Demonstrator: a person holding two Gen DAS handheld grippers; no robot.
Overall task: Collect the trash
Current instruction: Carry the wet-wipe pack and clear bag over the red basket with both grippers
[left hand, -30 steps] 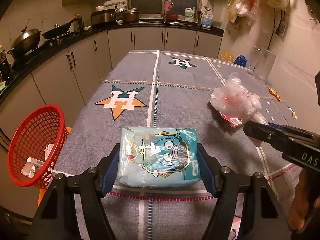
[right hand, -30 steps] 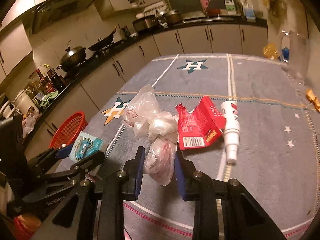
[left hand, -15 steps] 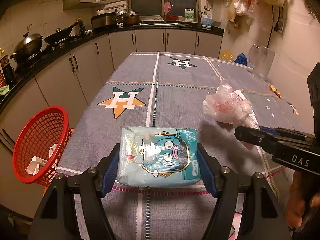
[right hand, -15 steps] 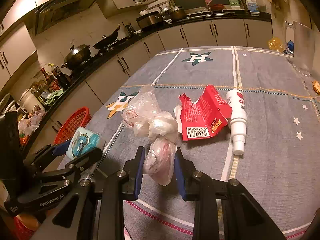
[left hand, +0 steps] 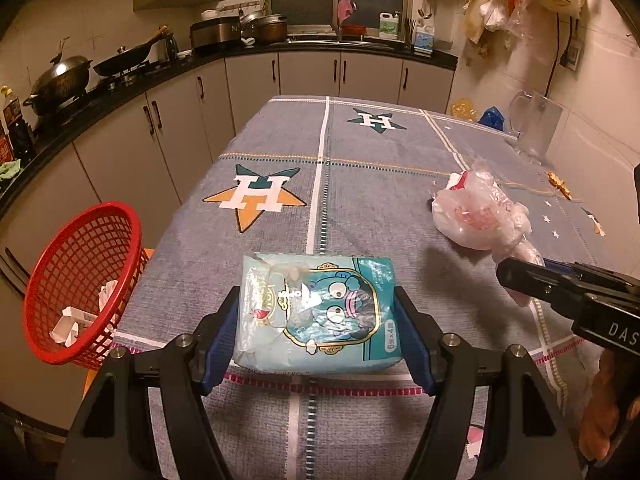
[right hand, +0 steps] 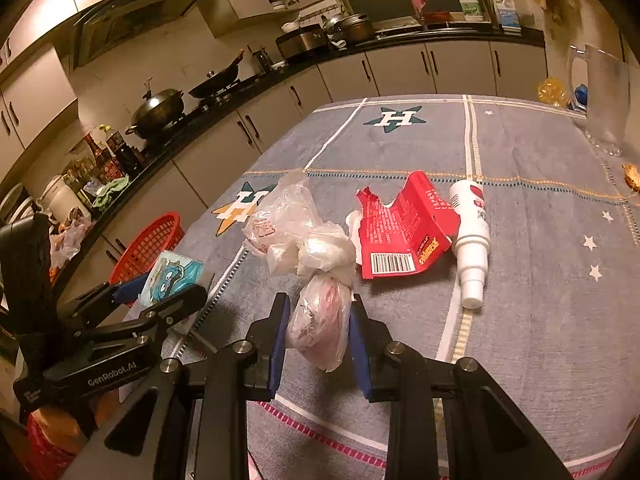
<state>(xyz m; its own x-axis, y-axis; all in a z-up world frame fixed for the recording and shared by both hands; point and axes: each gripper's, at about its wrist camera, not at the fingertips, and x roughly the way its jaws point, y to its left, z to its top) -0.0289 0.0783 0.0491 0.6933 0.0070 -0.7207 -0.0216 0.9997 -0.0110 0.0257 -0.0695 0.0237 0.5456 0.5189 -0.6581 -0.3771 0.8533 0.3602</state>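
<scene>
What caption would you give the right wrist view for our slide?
Right tool shut on a crumpled plastic bag, red wrapper and white bottle lying beyond on the tablecloth.

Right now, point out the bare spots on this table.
Bare cloth runs from the orange star to the green star. Also bare right of the white bottle, toward the glass pitcher. Crowded: crumpled plastic bags and red wrapper, mid-table.

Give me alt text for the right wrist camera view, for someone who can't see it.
The right hand-held gripper is closed on a crumpled clear plastic bag over a grey star-patterned tablecloth. Beyond it lie a torn red cardboard packet and a white plastic bottle. At left, the left hand-held gripper holds a light blue cartoon-printed tissue pack near a red mesh basket.
</scene>
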